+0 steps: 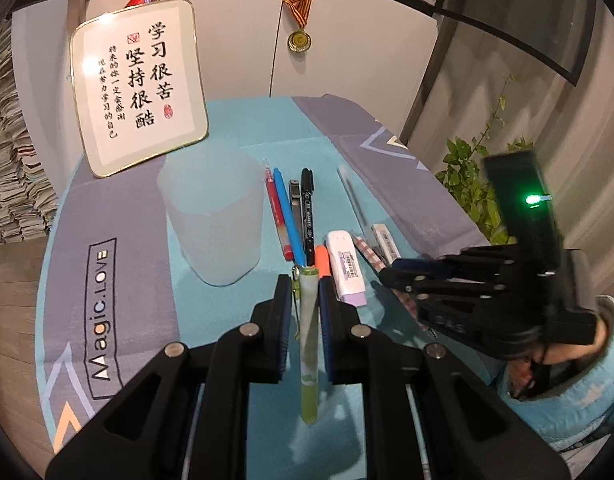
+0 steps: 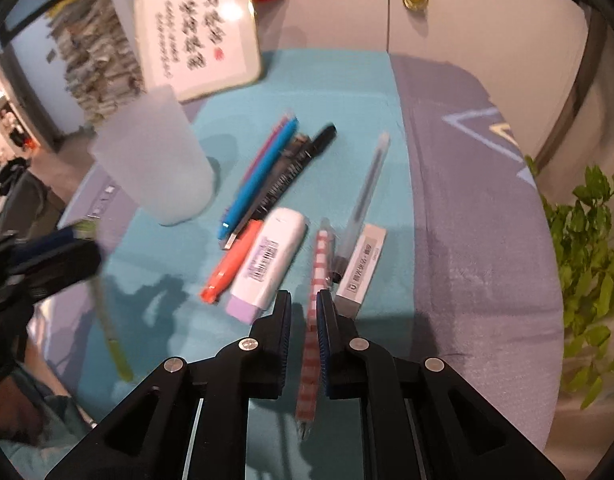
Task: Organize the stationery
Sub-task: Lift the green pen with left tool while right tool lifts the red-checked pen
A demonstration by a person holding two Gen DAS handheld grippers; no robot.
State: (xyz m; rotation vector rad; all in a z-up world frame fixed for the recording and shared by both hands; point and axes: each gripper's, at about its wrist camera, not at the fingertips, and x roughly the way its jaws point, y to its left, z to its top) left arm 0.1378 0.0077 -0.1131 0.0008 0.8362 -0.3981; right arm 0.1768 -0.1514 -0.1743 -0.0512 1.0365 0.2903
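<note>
The left gripper (image 1: 305,280) is pinching a green pen (image 1: 309,344) near its top, jaws nearly closed on the barrel, so the pen is hanging lengthwise between them with its lower end free. The right gripper (image 2: 304,300) is likewise clamping a checked pen (image 2: 313,344), which is running down between the pads, its tip pointing toward six o'clock.

The cup (image 1: 213,216) is standing upright on the mat (image 1: 119,208), at about ten o'clock from the left gripper. The other pens, an orange marker (image 2: 227,268), a white case (image 2: 269,260) and an eraser (image 2: 361,268) are lying in a loose row at the cup's three o'clock.

As I judge it, both pens are heading for the cup. Each should be kept steep, centred over the mouth and lowered inside the rim before releasing. Going one gripper at a time is wiser, since the light cup may tip if nudged.
</note>
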